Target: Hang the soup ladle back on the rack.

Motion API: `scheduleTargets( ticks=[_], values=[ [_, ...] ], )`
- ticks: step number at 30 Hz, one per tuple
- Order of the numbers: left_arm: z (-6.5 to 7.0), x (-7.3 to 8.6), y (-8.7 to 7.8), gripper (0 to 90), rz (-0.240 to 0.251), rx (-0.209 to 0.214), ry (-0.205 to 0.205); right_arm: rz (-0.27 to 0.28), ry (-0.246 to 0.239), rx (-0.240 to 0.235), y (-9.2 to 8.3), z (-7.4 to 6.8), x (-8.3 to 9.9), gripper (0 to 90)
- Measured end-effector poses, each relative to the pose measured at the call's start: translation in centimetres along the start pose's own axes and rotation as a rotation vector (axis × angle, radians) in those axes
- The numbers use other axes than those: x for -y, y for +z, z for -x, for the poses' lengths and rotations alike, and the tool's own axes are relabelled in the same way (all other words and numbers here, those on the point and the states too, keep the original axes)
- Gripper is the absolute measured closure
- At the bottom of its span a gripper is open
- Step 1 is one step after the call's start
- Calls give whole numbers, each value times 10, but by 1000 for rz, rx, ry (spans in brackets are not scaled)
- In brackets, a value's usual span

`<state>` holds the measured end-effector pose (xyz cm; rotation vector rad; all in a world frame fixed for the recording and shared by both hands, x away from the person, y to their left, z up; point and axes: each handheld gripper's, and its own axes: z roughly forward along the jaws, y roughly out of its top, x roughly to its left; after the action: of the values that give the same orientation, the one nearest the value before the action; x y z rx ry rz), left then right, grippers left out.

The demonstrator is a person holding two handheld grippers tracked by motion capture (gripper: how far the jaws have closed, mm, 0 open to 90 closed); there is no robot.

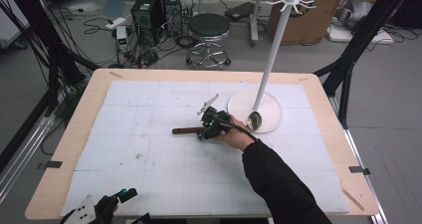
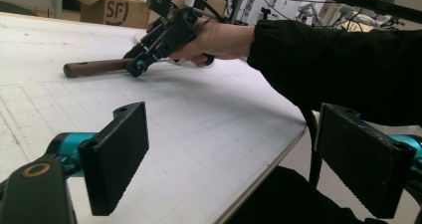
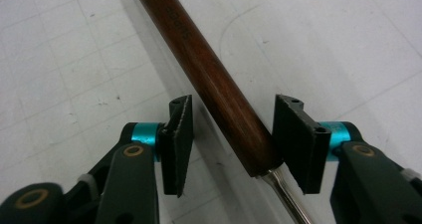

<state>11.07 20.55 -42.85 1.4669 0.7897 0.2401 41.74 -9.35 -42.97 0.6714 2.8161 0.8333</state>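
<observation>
White mat [image 1: 149, 159] covers table. Rack base [image 1: 271, 124] far right; ladle [image 1: 189, 130] lies just left of it, bowl on base rim. Right gripper [image 3: 231, 139] straddles wooden handle, jaws half-closed, pads not quite touching. Left gripper [image 2: 229, 159] near mat's front-left corner, jaws wide, empty.

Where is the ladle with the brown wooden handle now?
In the high view, the ladle lies on the white mat just left of the white round stand base, handle between the right gripper's jaws.
</observation>
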Motion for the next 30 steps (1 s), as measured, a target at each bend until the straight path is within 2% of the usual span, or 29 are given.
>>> scheduleTargets(
  ticks=[2,5,9,11,15,18,21,22,25,27,29,30],
  values=[
    [0,0,0,145,3,2,-2,-5,0,-5,0,-1,0,537],
    [1,0,-1,146,0,1,-2,-48,12,-10,-1,0,-5,586],
    [1,0,-2,149,3,-1,-2,-109,-32,-6,0,-6,-15,696],
    [1,0,-3,150,2,-1,0,-127,-33,-14,0,-7,-16,729],
    [2,1,-4,152,4,-7,-1,-129,-10,-37,0,-4,-17,736],
    [2,1,-5,153,6,-11,-6,-138,-15,-29,0,-5,-17,740],
    [1,1,-5,154,9,-14,-5,-130,-1,-41,0,-3,-17,740],
    [1,1,-6,154,9,-16,-6,-123,44,-60,-2,0,-15,740],
    [1,0,-6,157,13,-17,-7,-93,90,-100,-11,5,-9,740],
    [1,1,-6,158,12,-16,-8,-60,149,-160,-20,11,-4,740],
    [2,1,-6,158,12,-16,-6,-21,191,-189,-32,18,1,741],
    [2,1,-6,158,10,-15,-5,-21,191,-189,-32,18,1,741]
  ],
)
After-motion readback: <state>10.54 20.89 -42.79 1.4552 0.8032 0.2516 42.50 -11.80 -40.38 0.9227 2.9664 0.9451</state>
